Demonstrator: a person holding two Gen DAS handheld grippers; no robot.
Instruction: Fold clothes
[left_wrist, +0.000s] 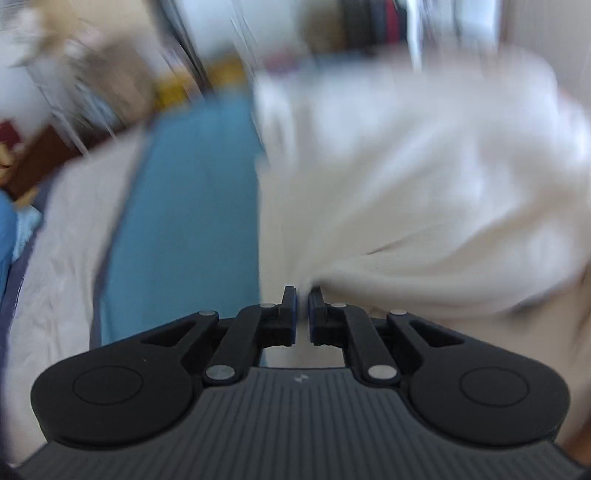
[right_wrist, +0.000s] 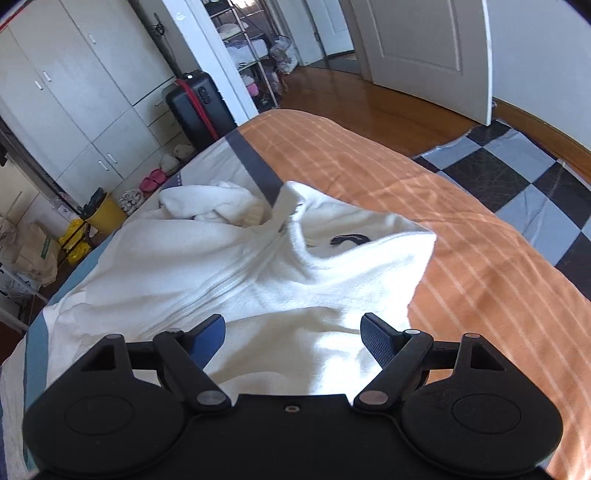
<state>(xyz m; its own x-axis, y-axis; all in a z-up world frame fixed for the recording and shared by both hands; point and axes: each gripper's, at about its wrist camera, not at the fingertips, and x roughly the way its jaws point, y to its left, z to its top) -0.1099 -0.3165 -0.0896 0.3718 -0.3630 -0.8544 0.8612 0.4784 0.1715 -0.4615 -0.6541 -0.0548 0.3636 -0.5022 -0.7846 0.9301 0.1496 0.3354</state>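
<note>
Centrally, we see the white fleecy zip-front garment (right_wrist: 229, 273) rumpled on the orange, white and blue striped bedspread (right_wrist: 480, 266): soft, limp, best gripped at edges. Our left gripper (left_wrist: 303, 295) pinches a fold; our right gripper (right_wrist: 293, 334) hovers, jaws apart.

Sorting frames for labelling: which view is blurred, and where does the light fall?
Left wrist view: heavy motion blur smears the white garment and room; only the left gripper stays sharp. Right wrist view: sharp, fisheye-bent, striped sunlight across the orange bedcover.

One white garment (right_wrist: 207, 266), one suitcase (right_wrist: 199, 107), two grippers (right_wrist: 293, 338).
</note>
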